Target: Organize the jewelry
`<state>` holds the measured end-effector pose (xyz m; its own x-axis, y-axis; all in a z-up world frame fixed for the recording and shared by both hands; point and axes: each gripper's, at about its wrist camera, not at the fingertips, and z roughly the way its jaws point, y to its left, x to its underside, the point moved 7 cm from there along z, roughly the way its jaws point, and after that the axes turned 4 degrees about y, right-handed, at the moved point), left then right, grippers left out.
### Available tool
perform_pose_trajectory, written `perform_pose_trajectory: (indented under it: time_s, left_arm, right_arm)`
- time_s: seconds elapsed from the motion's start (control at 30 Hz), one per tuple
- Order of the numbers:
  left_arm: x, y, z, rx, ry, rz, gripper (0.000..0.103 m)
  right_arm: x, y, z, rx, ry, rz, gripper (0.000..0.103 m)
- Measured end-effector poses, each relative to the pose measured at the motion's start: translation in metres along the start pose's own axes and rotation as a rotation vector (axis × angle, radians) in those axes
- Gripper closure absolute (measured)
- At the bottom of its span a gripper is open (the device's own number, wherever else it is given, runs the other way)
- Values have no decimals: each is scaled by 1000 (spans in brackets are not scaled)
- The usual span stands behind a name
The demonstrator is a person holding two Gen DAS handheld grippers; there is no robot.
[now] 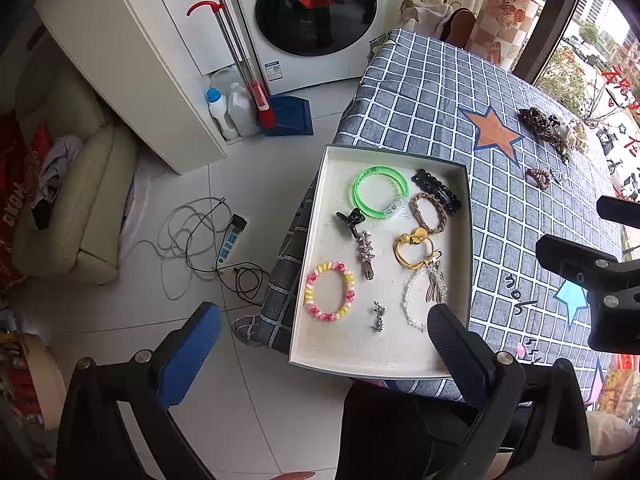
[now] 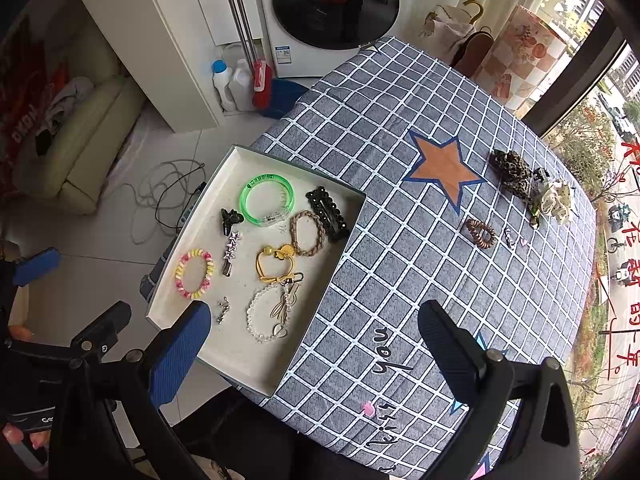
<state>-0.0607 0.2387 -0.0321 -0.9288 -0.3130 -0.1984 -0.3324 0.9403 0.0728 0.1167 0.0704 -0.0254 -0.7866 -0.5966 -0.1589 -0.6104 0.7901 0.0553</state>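
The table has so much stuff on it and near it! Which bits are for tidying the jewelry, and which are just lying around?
For the job:
white tray
green bangle and pink-yellow bracelet, in the tray
leopard scrunchie, brown coil hair tie, out on the checked cloth

Just lying about:
washing machine
detergent bottles
mop
cables on the floor

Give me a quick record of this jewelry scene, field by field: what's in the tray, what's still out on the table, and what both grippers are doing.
surface: table with a grey checked cloth
tray: white, at the table's left edge
in tray: green bangle, pink-yellow bracelet, star clip, black claw clip, braided tie, yellow tie, clear bead bracelet, black bead clip
outside tray: leopard scrunchie, white scrunchie, brown coil tie
left gripper: open, holding nothing
right gripper: open, holding nothing
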Motion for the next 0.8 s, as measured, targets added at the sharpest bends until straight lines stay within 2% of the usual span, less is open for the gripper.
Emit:
perform_pose_trajectory:
  time_s: [0.8]
  left_arm:
    - [5, -2, -3, -9, -3, 10, 0]
  right_arm:
    - [3, 1, -1, -2, -1, -5, 0]
